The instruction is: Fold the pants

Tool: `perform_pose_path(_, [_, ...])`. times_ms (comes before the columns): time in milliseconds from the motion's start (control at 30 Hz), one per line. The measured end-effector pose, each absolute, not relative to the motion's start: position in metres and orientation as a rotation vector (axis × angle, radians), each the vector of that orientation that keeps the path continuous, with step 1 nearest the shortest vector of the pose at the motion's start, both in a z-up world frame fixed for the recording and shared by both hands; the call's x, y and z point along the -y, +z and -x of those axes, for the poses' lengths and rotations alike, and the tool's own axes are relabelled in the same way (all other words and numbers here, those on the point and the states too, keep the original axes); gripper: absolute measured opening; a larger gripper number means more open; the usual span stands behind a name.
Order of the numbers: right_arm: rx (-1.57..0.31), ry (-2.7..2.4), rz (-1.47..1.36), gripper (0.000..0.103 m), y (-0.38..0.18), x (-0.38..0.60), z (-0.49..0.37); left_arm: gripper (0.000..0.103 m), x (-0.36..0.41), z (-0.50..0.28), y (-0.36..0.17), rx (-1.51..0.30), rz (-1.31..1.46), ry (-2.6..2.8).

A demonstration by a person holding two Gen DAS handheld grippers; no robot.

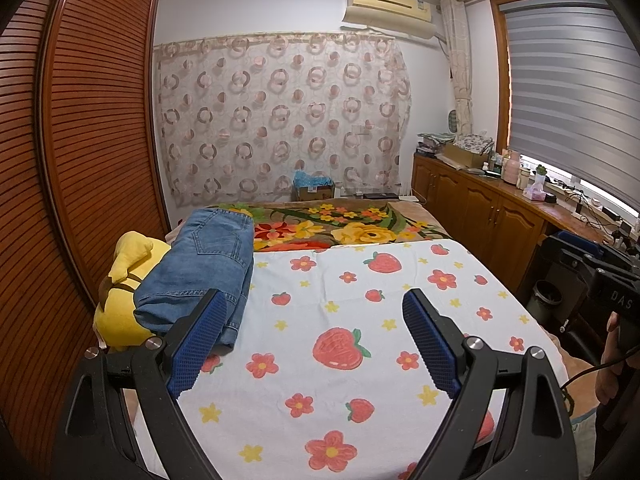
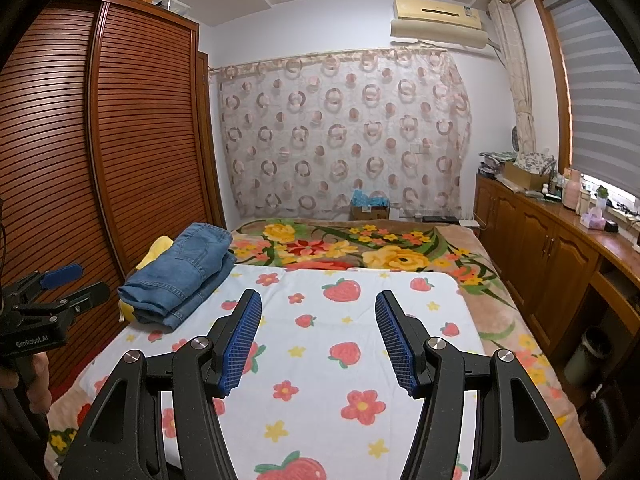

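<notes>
Folded blue jeans (image 1: 204, 268) lie at the left edge of the bed, partly on a yellow plush toy (image 1: 120, 300). In the right wrist view the jeans (image 2: 180, 276) sit at the far left of the white strawberry-print sheet (image 2: 352, 320). My left gripper (image 1: 314, 304) hovers open over the sheet (image 1: 340, 320), its left pad just in front of the jeans, nothing between the pads. My right gripper (image 2: 318, 304) is also open and empty above the sheet. The left gripper (image 2: 76, 280) also shows at the left edge of the right wrist view, the right gripper's body (image 1: 600, 280) at the right edge of the left wrist view.
A floral blanket (image 1: 344, 228) covers the bed's far half. A slatted wooden wardrobe (image 1: 80, 120) stands close on the left. Wooden cabinets (image 1: 480, 208) with clutter run along the right under a window. A bin (image 2: 588, 356) stands on the floor beside the bed.
</notes>
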State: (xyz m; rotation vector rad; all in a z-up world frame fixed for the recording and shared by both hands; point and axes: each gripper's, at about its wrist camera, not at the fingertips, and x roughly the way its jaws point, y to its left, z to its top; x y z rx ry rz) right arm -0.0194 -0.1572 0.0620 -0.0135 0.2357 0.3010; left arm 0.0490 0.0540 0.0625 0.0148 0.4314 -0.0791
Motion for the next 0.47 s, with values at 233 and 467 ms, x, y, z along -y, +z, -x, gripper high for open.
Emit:
perform_pose_path(233, [-0.234,0.299,0.013,0.062,0.0616,0.1554,0.0201,0.090,-0.0534,-0.0494,0.0632,-0.432,-0.014,-0.079])
perform_pose_path(467, [-0.234,0.297,0.013,0.062,0.0612,0.1549,0.0203,0.090,-0.0537,-0.0495,0.0634,-0.432,-0.014,-0.079])
